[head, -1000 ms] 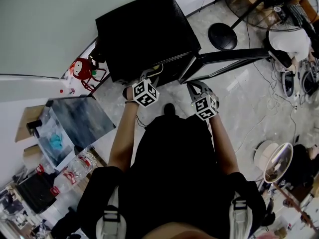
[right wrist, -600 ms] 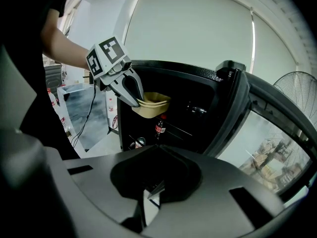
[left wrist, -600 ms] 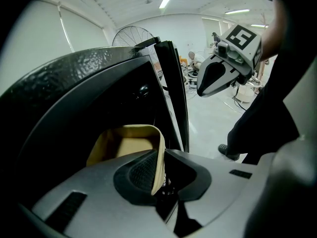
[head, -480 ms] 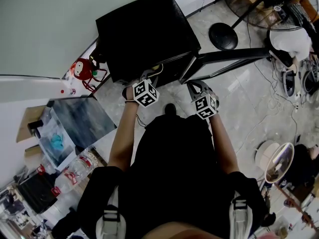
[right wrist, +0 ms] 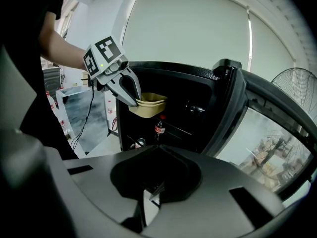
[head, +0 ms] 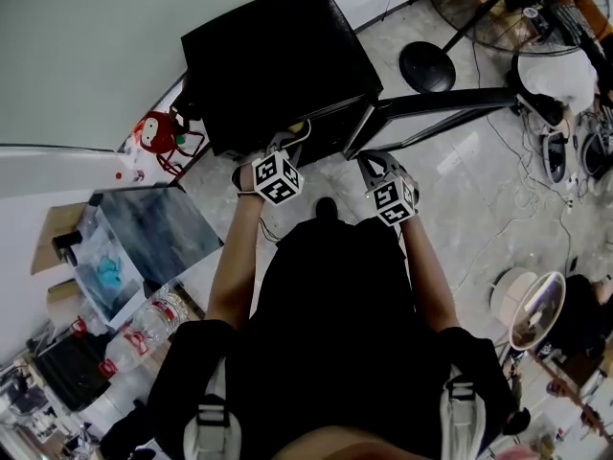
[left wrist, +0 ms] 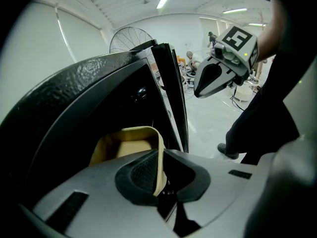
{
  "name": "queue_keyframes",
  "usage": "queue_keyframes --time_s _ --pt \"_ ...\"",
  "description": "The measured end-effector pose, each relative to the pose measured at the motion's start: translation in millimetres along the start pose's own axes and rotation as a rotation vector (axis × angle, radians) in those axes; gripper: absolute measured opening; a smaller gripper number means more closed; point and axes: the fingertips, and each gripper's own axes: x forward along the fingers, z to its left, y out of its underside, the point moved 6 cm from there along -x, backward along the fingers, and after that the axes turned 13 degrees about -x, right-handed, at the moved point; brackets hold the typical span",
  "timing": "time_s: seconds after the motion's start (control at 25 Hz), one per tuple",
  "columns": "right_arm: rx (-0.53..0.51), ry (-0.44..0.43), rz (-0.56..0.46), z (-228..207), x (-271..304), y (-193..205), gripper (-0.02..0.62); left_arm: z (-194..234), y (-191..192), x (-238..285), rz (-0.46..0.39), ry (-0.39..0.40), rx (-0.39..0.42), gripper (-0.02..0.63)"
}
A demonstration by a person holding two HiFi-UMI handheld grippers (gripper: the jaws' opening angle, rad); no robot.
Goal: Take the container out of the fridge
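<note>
The beige container point(left wrist: 126, 142) hangs at the mouth of the black fridge point(head: 278, 60), high in the opening and about level. I cannot tell from these views whether it is fully past the frame. The left gripper point(left wrist: 159, 171) has it by one side wall, jaws pinched tight on the rim with one pad inside the tub and the other outside. Below it, inside the fridge, stands a small bottle point(right wrist: 159, 126) with a red label, and the open door point(right wrist: 233, 108) swings out to the right of the opening. The right gripper point(right wrist: 156, 185) holds nothing; its jaws are drawn together and it hovers just to the right of the left one, near the door's edge, touching neither door nor tub. The step in hand looks like the withdrawal itself. A grip on a single wall probably lets the tub sag or pivot about the pads, so the pull should come straight back toward the person, slow and level, keeping the far rim under the top of the frame and away from the door. If the tub tips, the free gripper could open and steady the opposite rim or the underside
</note>
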Motion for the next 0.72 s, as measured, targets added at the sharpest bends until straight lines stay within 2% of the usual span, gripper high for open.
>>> queue_keyframes --time_s 0.36,0.72 --pt "-0.013 -0.011 -0.002 -2.3 -10.7 7.2 -0.001 -12.4 -5.4 -5.9 -0.005 0.004 -0.022 0.040" --pt "-0.039 -0.047 -0.036 -5.4 -26.3 7.1 -0.002 -27.5 -18.6 -20.4 -0.017 -0.026 -0.059 0.037"
